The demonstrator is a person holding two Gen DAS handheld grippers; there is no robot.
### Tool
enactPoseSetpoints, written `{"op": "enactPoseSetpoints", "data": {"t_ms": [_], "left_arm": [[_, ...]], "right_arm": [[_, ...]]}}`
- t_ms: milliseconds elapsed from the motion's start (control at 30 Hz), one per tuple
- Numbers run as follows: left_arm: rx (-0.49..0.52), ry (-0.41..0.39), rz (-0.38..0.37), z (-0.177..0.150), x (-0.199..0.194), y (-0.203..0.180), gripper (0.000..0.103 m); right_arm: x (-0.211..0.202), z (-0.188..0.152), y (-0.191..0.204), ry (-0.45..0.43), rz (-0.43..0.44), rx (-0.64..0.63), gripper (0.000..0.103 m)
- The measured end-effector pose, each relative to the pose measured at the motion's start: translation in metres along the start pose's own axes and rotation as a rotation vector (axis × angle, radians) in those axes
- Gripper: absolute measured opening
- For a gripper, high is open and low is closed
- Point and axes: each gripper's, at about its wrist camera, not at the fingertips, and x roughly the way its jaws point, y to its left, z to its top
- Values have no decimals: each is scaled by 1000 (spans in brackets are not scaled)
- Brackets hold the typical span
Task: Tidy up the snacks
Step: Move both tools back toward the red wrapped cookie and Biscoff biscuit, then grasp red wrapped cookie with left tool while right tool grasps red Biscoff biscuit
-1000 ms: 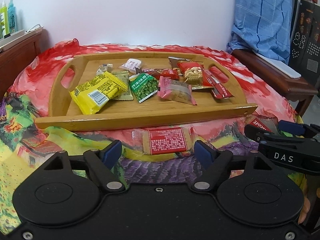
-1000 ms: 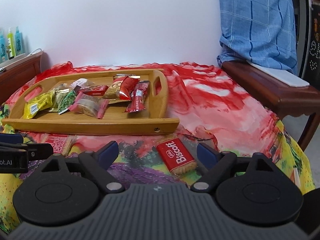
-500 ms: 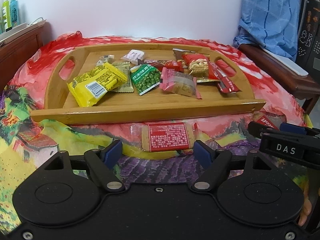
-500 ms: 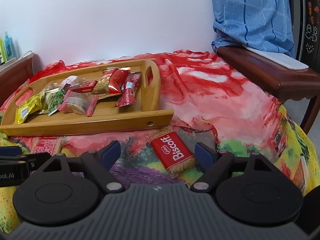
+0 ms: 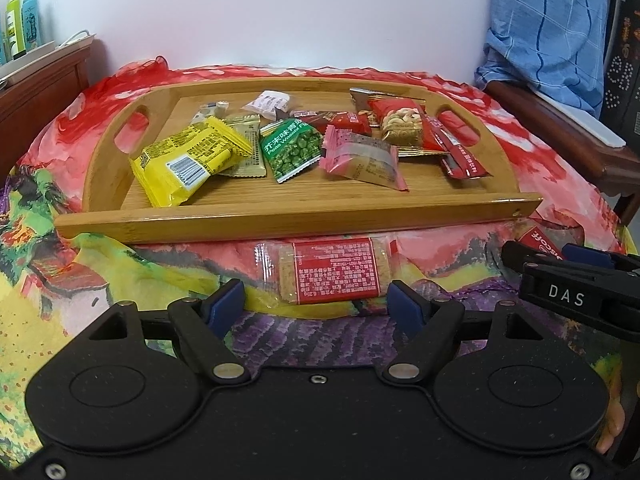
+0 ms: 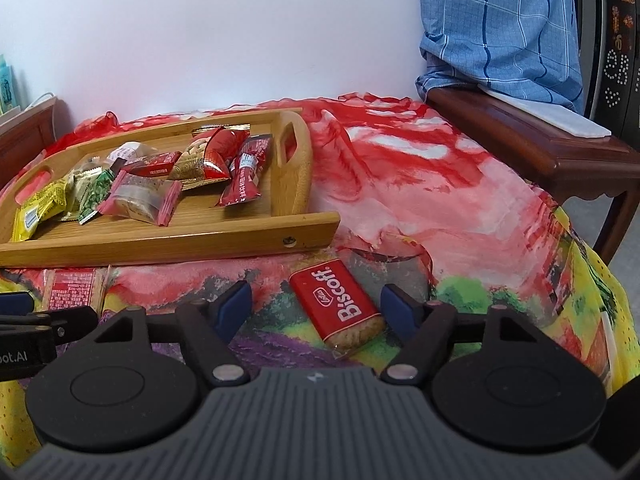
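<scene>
A bamboo tray point(image 5: 280, 220) point(image 6: 180, 240) holds several snack packets, among them a yellow one point(image 5: 188, 160), a green pea one point(image 5: 292, 152) and a pink one point(image 5: 362, 158). A red-labelled biscuit packet point(image 5: 334, 270) lies on the cloth in front of the tray, between the open fingers of my left gripper point(image 5: 320, 300). It also shows in the right wrist view point(image 6: 74, 290). A red Biscoff packet point(image 6: 340, 304) lies between the open fingers of my right gripper point(image 6: 316, 304). Neither packet is gripped.
A colourful cloth point(image 6: 440, 200) covers the table. A dark wooden bench point(image 6: 540, 148) with a blue checked cloth point(image 6: 500, 28) stands at the right. A wooden cabinet point(image 5: 36, 92) with bottles stands at the left. A white wall is behind.
Both grippers have moved forward and lower toward their packets. The biscuit packet and the Biscoff packet now sit nearer the fingertips. Both grippers stay open.
</scene>
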Motion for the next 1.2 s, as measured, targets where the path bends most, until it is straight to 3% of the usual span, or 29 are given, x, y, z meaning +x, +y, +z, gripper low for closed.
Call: {"op": "enactPoseSetpoints", "data": {"t_ms": [467,1200], "left_arm": [[-20,-19,-6,5,0,-4,73],[-7,-24,-8,10,10,-14,85]], "right_arm": [[0,-1,3,0,11,-7,75],[7,3,3,-5,7,0,78]]}}
